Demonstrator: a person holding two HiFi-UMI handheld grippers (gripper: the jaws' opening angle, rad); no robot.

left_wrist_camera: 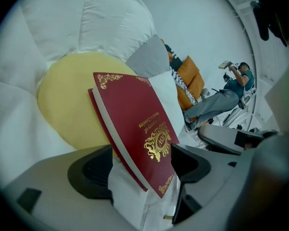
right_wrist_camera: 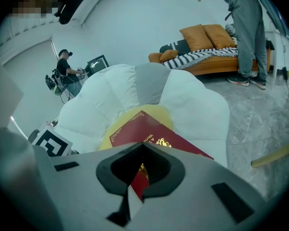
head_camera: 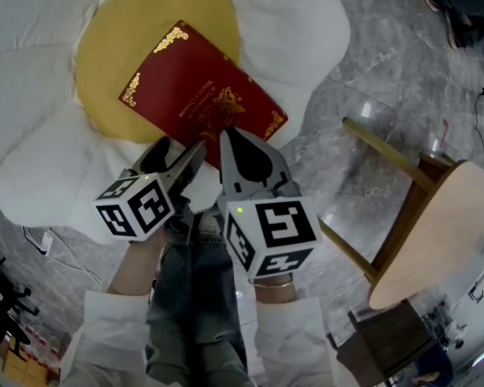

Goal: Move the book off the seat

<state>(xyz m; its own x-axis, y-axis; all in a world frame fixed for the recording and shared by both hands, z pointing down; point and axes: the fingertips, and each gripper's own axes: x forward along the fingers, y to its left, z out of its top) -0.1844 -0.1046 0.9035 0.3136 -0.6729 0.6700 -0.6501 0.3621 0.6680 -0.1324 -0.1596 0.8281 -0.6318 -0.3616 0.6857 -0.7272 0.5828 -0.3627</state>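
Observation:
A dark red book [head_camera: 198, 87] with gold ornaments lies across the yellow centre [head_camera: 105, 51] of a white flower-shaped seat cushion [head_camera: 32, 160]. My left gripper [head_camera: 181, 153] is at the book's near edge. In the left gripper view its jaws stand wide apart around the book's [left_wrist_camera: 135, 124] near corner, the pads clear of the cover. Next to it on the right, my right gripper [head_camera: 224, 138] has its jaws closed on the same near edge. In the right gripper view the red cover [right_wrist_camera: 149, 131] shows through the gap behind the closed tips [right_wrist_camera: 142, 148].
A light wooden stool [head_camera: 436, 232] stands on the grey marble floor at the right. The person's jeans-clad legs [head_camera: 194, 297] are below the grippers. Farther off stand an orange sofa [right_wrist_camera: 207, 47] and a person [right_wrist_camera: 245, 28].

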